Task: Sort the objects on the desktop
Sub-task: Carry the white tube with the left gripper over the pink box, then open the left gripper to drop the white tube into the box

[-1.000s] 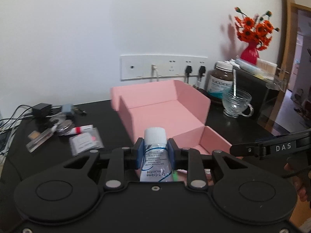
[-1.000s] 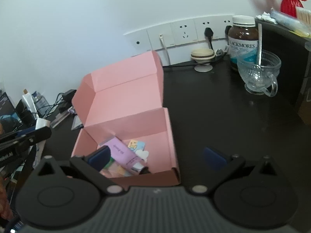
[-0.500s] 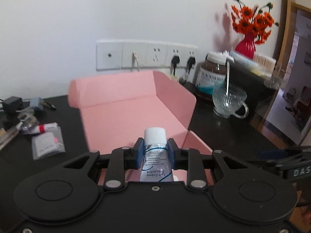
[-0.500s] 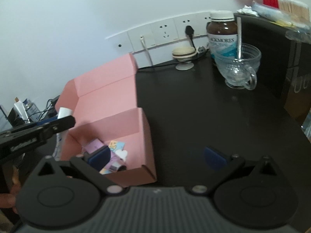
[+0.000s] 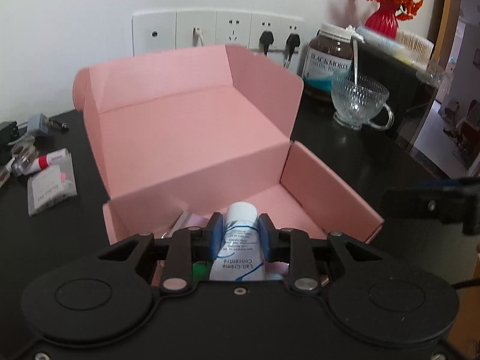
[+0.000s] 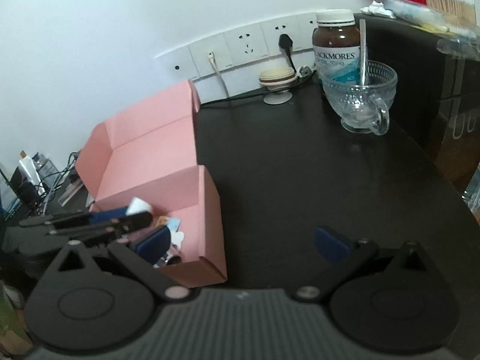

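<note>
My left gripper (image 5: pixel 240 228) is shut on a white cream tube (image 5: pixel 238 249) with blue print, its white cap pointing forward. It hangs over the front compartment of an open pink cardboard box (image 5: pixel 192 138) on the dark desk. Small items lie in the box under the tube, mostly hidden by the gripper. In the right wrist view the left gripper (image 6: pixel 132 219) with the tube's cap (image 6: pixel 138 205) shows above the pink box (image 6: pixel 156 162). My right gripper (image 6: pixel 243 243) stands open over bare desk just right of the box, holding nothing.
Left of the box lie a small red-and-white tube (image 5: pixel 45 160), a grey sachet (image 5: pixel 51 187), chargers and cables. At the back right stand a brown supplement jar (image 5: pixel 328 63), a glass cup with a spoon (image 5: pixel 360 102) and a red vase of flowers (image 5: pixel 385 19). Wall sockets (image 5: pixel 216 34) run behind.
My left gripper has carried the tube forward and down, from short of the box to over its front compartment. The right gripper has shifted slightly to the right of the box.
</note>
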`<state>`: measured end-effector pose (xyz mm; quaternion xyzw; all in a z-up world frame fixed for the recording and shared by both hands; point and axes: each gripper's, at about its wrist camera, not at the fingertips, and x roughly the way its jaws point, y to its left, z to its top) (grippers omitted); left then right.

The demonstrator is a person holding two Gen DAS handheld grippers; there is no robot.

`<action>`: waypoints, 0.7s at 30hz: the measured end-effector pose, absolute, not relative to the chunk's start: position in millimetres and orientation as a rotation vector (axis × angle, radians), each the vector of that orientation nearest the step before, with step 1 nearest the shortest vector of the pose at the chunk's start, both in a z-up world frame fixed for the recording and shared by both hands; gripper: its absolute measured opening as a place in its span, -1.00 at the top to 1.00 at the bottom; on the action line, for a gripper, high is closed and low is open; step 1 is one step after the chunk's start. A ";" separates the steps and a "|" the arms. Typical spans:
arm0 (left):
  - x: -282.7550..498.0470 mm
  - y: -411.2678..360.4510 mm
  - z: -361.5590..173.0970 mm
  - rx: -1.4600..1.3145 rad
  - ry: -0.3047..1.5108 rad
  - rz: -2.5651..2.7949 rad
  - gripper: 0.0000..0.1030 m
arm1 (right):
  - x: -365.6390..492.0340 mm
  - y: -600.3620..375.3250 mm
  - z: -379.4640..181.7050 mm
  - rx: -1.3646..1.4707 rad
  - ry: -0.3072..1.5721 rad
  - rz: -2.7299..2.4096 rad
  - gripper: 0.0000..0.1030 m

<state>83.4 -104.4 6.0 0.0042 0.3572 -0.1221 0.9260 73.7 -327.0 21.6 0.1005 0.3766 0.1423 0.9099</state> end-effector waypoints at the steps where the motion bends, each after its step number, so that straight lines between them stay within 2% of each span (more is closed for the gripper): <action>1: 83.1 -104.3 5.8 0.013 0.731 -0.250 0.49 | 74.2 -326.6 21.4 0.207 0.777 0.296 -0.99; 17: 92.1 -111.5 2.0 0.073 0.776 -0.253 0.43 | 76.6 -324.8 21.6 0.205 0.788 0.316 -0.99; 20: 92.6 -107.6 4.4 0.040 0.778 -0.253 0.39 | 75.1 -325.2 22.0 0.206 0.789 0.317 -0.99; 21: 92.1 -106.2 5.3 0.038 0.774 -0.245 0.33 | 74.7 -325.4 22.0 0.206 0.790 0.316 -0.99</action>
